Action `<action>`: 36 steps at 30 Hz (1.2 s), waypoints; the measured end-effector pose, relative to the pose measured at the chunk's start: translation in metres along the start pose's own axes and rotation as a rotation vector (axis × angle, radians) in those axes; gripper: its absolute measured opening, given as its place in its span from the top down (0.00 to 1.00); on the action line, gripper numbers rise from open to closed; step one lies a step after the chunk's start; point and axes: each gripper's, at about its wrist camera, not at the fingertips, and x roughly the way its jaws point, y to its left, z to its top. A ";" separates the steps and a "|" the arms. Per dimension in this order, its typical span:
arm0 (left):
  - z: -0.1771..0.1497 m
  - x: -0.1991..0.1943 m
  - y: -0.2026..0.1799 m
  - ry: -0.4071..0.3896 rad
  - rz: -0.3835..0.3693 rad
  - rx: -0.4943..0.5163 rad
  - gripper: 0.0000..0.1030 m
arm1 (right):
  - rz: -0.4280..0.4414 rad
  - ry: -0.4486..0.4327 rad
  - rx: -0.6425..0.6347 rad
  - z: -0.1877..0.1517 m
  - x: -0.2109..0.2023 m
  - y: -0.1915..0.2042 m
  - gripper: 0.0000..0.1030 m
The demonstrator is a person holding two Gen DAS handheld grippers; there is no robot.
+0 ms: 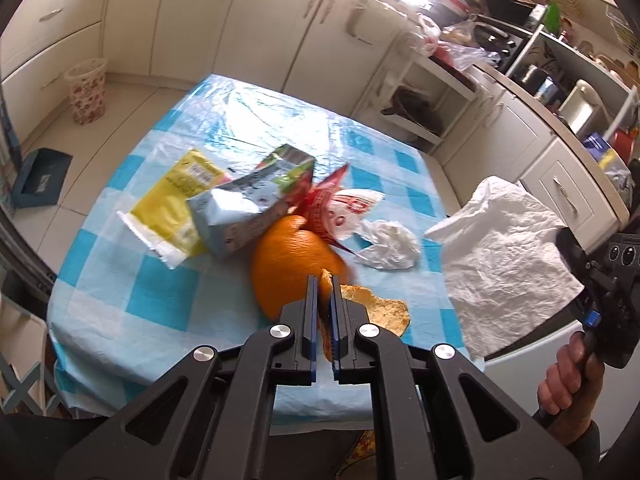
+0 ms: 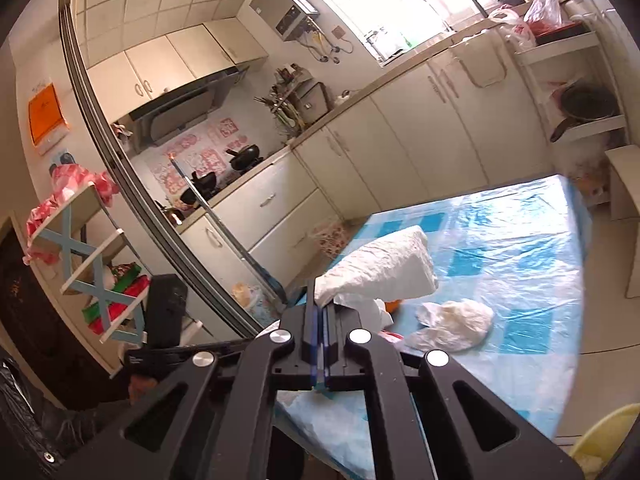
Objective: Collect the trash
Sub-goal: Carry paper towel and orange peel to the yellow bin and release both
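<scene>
1. The left gripper (image 1: 325, 280) is clamped on a piece of orange peel (image 1: 298, 264), its jaws nearly together; the peel's lower edge is hidden behind the fingers, and motion blur softens its outline.
2. The right gripper (image 2: 320, 300) is closed tight on one corner of a white paper towel (image 2: 380, 268), which hangs free above the table; in the left wrist view the same towel (image 1: 508, 260) covers the gripper's tips, and only part of the person's hand (image 1: 568, 380) shows at the frame's edge.
3. Counted on the checked tablecloth (image 1: 120, 300): one second, flat scrap of peel (image 1: 384, 308) just beside the left jaws, one crumpled white tissue (image 1: 390, 246), one yellow packet (image 1: 176, 204), one grey-blue carton (image 1: 240, 216) leaning on the packet, and one red-and-white wrapper (image 1: 340, 208) (partly tucked behind the held peel, so it may be more than one piece).
4. The far half of the table is bare; its near edge is cut off by the gripper bodies.
5. A patterned waste basket (image 1: 87, 92) stands on the floor beyond the far left corner, well apart from the trash.
</scene>
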 end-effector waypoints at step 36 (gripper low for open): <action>-0.088 0.125 -0.272 0.222 -0.130 0.380 0.95 | -0.816 0.353 0.270 -0.102 -0.122 -0.167 0.89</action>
